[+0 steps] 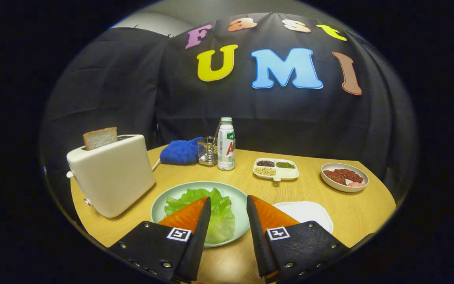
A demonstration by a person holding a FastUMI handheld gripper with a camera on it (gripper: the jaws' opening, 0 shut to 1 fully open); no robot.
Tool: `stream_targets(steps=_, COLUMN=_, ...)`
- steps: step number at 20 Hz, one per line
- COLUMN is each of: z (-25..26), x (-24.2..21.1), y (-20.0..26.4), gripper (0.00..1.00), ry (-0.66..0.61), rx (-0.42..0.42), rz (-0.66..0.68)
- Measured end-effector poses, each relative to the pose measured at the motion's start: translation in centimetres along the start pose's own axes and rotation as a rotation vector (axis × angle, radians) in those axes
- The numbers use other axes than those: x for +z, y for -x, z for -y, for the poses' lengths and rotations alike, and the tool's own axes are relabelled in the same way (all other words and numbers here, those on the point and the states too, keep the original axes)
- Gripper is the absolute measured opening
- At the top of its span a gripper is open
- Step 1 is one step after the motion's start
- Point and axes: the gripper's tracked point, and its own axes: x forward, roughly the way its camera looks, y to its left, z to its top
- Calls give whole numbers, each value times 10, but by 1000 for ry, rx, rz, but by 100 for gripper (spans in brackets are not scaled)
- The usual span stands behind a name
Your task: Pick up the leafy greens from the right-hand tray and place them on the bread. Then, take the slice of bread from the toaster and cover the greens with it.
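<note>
Leafy greens (221, 215) lie on a pale green plate (160, 205), just ahead of and partly between my fingers. Whatever is under the greens is hidden. My gripper (229, 198) is open and hovers over the near side of the plate, with nothing pressed between its fingers. A cream toaster (112, 177) stands to the left of the plate. A slice of bread (100, 138) sticks up from its slot. Beyond my right finger, a white tray (309, 213) lies bare beside the plate.
On the far side of the wooden table (361, 213) stand a white bottle (226, 144), a glass holder (207, 151) and a blue cloth (179, 152). A divided dish of beans (276, 169) and a bowl of meat slices (344, 176) sit to the right.
</note>
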Motion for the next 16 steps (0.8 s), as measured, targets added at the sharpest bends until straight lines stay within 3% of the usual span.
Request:
stream_targets(steps=4, z=-12, x=14, y=21, gripper=55, ry=2, rx=-43, rz=53)
stream_targets(steps=11, z=-72, x=32, y=39, gripper=55, ry=-52, rx=17, rz=123)
stream_targets(steps=14, z=-74, x=37, y=45, gripper=55, ry=-66, rx=-61, rz=137)
stream_targets(steps=16, z=-88, x=41, y=42, gripper=55, ry=-68, rx=-62, rz=136)
